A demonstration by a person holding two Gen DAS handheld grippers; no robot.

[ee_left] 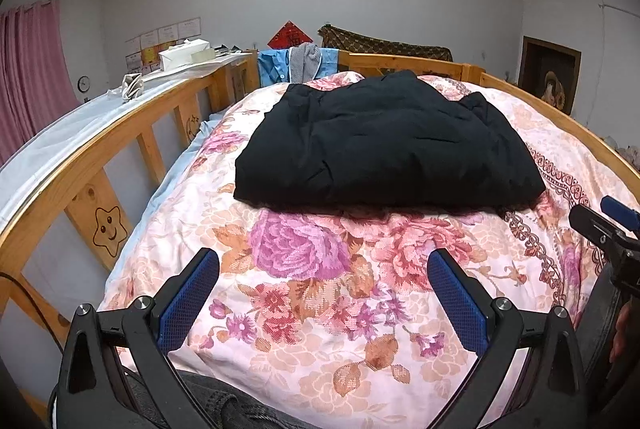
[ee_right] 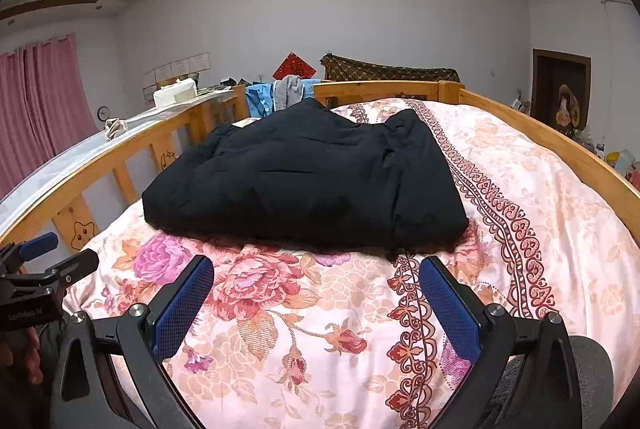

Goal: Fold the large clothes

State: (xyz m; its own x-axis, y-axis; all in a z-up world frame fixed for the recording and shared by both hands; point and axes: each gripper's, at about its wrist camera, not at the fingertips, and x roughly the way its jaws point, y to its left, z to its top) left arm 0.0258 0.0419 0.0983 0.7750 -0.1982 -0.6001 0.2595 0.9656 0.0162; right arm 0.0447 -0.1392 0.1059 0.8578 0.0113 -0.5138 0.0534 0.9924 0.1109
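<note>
Parted jaws empty, folded black garment (ee_left: pixel 384 145) well beyond.

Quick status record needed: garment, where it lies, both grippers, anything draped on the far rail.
garment: black jacket, folded into a compact bundle
surface: floral quilt on a wooden-railed bed
left gripper: open, empty, short of the jacket
right gripper: open, empty, short of the jacket
far rail: blue shirt draped over it
contact: neither gripper touches the garment
</note>
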